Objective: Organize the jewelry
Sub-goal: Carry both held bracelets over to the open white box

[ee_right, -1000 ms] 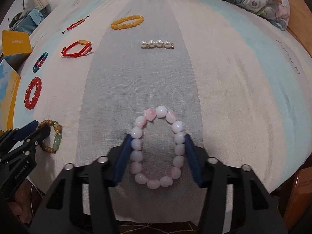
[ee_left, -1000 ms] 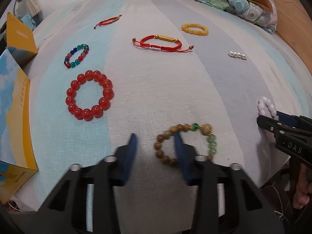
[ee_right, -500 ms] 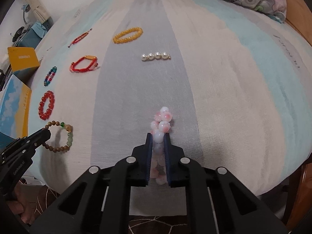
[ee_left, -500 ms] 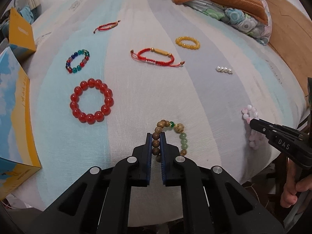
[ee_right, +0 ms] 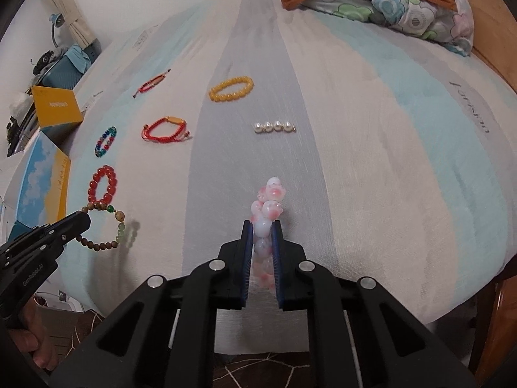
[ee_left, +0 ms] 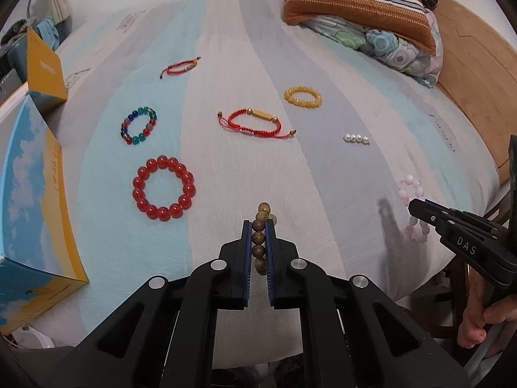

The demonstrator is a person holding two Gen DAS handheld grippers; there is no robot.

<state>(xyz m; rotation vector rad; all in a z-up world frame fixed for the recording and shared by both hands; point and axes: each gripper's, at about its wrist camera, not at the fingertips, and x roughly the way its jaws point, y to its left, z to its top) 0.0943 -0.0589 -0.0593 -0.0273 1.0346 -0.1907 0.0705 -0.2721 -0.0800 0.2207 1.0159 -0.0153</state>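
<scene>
Left tongs [ee_left: 258, 245] pinched tight on the wooden bead bracelet [ee_left: 260, 237], a column of brown beads squeezed between the blue pads [ee_left: 247, 258], top beads poking out past the tips. From the right wrist view, same bracelet [ee_right: 103, 226] dangling as a loop off the tongs' tip, green beads on its far side, shadow on the sheet just beside it, so looks lifted off the bed.

Right tongs [ee_right: 262, 252] clamped on the pink bead bracelet [ee_right: 268, 207], beads bunched up and sticking out ahead of the fingertips, a few more sandwiched lower between the pads [ee_right: 277, 258]. From the left wrist view, pink loop [ee_left: 412, 207] hanging at the black tip over the bed's near right edge.

Rest of the stuff lying flat on the striped sheet [ee_left: 323, 177], well apart from both tongs:
- red bead bracelet [ee_left: 163, 187], left of the left tongs
- multicolor bead bracelet [ee_left: 139, 125] behind it
- red cord bracelet [ee_left: 255, 124] with a gold bar, mid-bed
- thinner red cord bracelet [ee_left: 179, 68] farther back
- yellow bead bracelet [ee_left: 302, 97]
- short pearl strand [ee_right: 274, 126], straight ahead of the right tongs

Blue and yellow box [ee_left: 29, 200] at the left edge. Folded blankets [ee_left: 362, 16] at the far end.
</scene>
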